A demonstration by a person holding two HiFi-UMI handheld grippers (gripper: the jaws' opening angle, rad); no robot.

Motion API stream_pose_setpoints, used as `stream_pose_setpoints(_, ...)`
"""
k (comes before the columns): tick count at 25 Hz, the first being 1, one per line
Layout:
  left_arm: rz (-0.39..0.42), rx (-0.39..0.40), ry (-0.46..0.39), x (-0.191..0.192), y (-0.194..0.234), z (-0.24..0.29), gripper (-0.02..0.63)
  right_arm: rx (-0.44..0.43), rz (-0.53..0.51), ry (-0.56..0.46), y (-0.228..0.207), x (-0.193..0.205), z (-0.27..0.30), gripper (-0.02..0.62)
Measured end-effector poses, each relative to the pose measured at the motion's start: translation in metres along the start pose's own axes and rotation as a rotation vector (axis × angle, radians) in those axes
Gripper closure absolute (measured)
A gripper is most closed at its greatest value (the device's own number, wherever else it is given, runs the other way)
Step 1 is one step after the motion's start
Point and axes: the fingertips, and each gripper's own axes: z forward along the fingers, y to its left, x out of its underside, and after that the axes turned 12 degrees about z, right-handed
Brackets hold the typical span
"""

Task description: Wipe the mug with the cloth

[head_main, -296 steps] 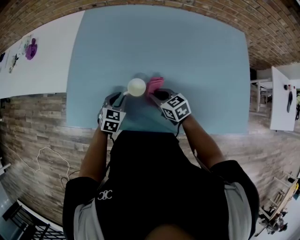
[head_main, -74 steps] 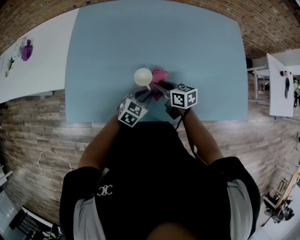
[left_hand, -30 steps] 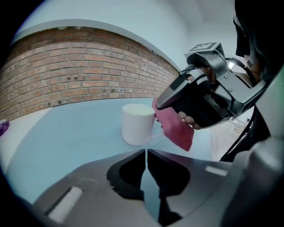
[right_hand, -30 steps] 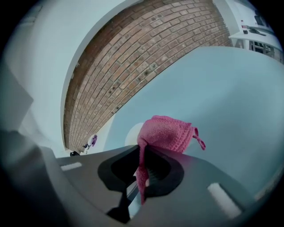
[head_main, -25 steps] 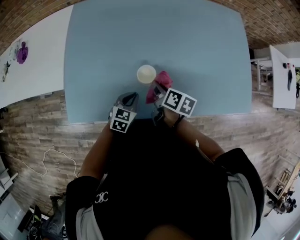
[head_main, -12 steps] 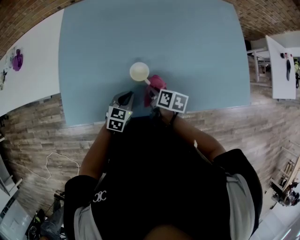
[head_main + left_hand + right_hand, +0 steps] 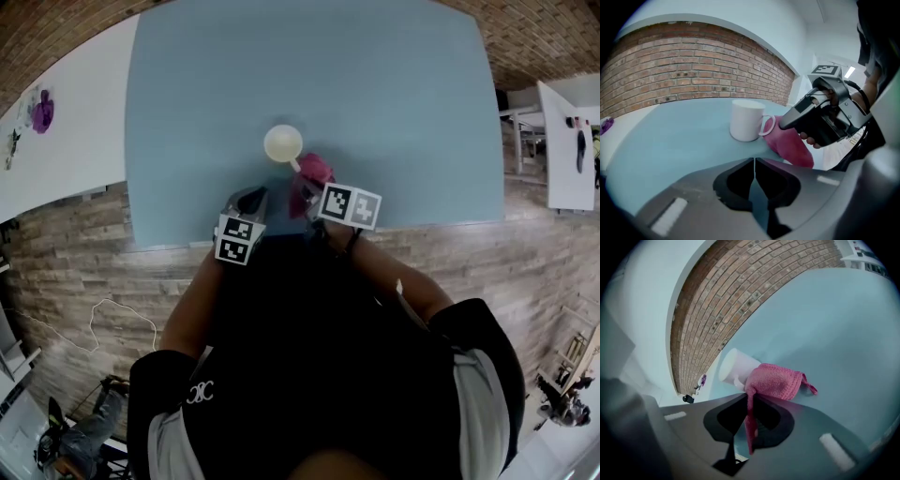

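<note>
A white mug (image 7: pixel 283 142) (image 7: pixel 746 120) (image 7: pixel 735 365) stands upright on the blue table (image 7: pixel 394 94), its handle turned toward me. Just behind the handle hangs a pink cloth (image 7: pixel 314 172) (image 7: pixel 790 144) (image 7: pixel 776 380), and my right gripper (image 7: pixel 307 195) (image 7: pixel 750 398) is shut on it. The cloth bunches past the jaws and lies close to the mug's handle; touching or apart I cannot tell. My left gripper (image 7: pixel 253 199) (image 7: pixel 754 161) sits near the table's front edge, a little short and left of the mug, shut with nothing between its jaws.
A brick wall (image 7: pixel 693 61) runs along the table's far side. A white table (image 7: pixel 56 122) stands to the left and a white board (image 7: pixel 567 141) to the right. Wood-plank floor (image 7: pixel 84 272) lies below the front edge.
Over the last second my left gripper has stayed near the front edge. My right gripper has kept the cloth beside the mug's handle. The head view has shifted a little.
</note>
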Motion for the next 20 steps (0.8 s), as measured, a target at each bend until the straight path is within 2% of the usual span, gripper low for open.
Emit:
stream_pose_setpoints(4, -0.017, -0.006, -0.004, 0.002, 0.002, -0.001, 0.589, 0.022, 0.024, 0.009, -0.009, 0.001, 0.012, 0.555)
stream_pose_setpoints(7, -0.032, -0.016, -0.014, 0.002, 0.004, -0.002, 0.598, 0.004, 0.000, 0.033, -0.002, 0.004, 0.015, 0.555)
stream_pose_setpoints(12, -0.068, -0.062, -0.057, -0.008, 0.016, -0.004, 0.598, -0.165, -0.079, 0.056, 0.025, 0.003, -0.017, 0.555)
stream_pose_setpoints(14, -0.078, -0.091, -0.076, -0.014, 0.021, -0.007, 0.598, -0.192, -0.079, 0.039, 0.024, -0.006, -0.027, 0.555)
stream_pose_setpoints(20, -0.111, -0.145, -0.120, -0.032, 0.032, -0.016, 0.600, -0.143, -0.182, -0.034, 0.004, -0.028, -0.045, 0.555)
